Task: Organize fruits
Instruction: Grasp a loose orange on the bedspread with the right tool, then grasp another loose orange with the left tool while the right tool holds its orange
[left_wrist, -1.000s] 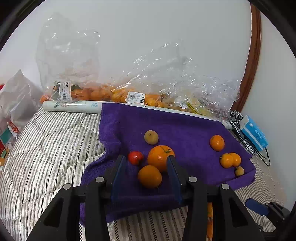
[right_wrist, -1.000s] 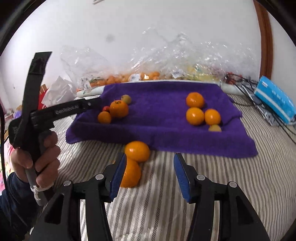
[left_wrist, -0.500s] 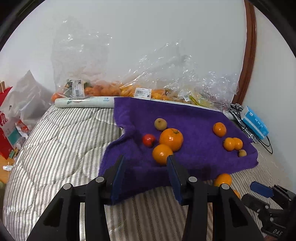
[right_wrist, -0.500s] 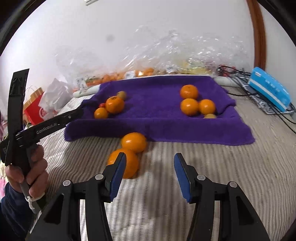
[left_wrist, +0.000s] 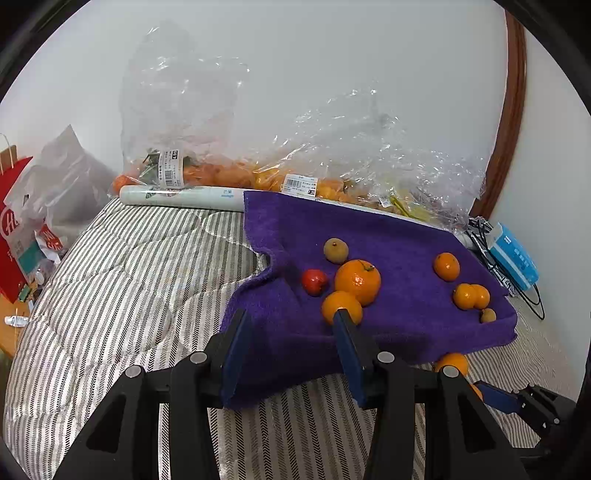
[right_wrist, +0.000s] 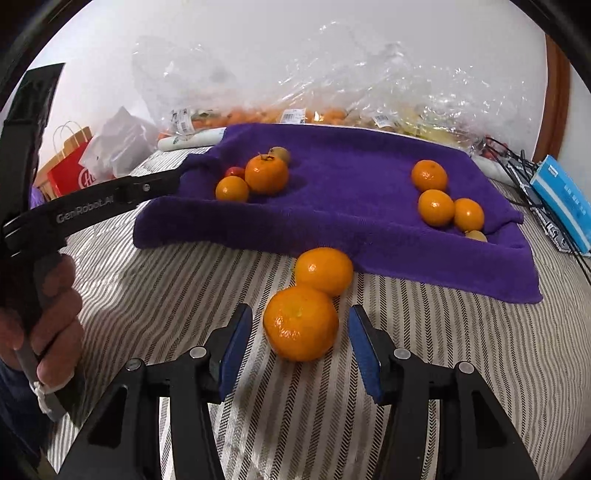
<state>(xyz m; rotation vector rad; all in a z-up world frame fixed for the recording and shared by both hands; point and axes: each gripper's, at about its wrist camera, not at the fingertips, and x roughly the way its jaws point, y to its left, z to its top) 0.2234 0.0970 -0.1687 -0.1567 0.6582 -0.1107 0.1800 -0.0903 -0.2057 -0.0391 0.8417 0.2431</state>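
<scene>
Right gripper (right_wrist: 300, 341) straddling loose mandarin (right_wrist: 301, 322) on striped quilt (right_wrist: 155, 295).

My right jaws have just been closing, still clear of it, mandarin centred between. Second mandarin (right_wrist: 324, 270) touches it at 1 o'clock, against purple towel (right_wrist: 351, 206). Round, no long axis. My left gripper (left_wrist: 291, 345) is part open, empty, above the towel's edge.

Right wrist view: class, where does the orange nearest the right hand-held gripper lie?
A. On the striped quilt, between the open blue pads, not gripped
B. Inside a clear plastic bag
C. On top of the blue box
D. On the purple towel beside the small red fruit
A: the nearest orange rests on the striped quilt in front of the purple towel, and the right hand-held gripper shows a gap between each blue pad and the fruit.
</scene>
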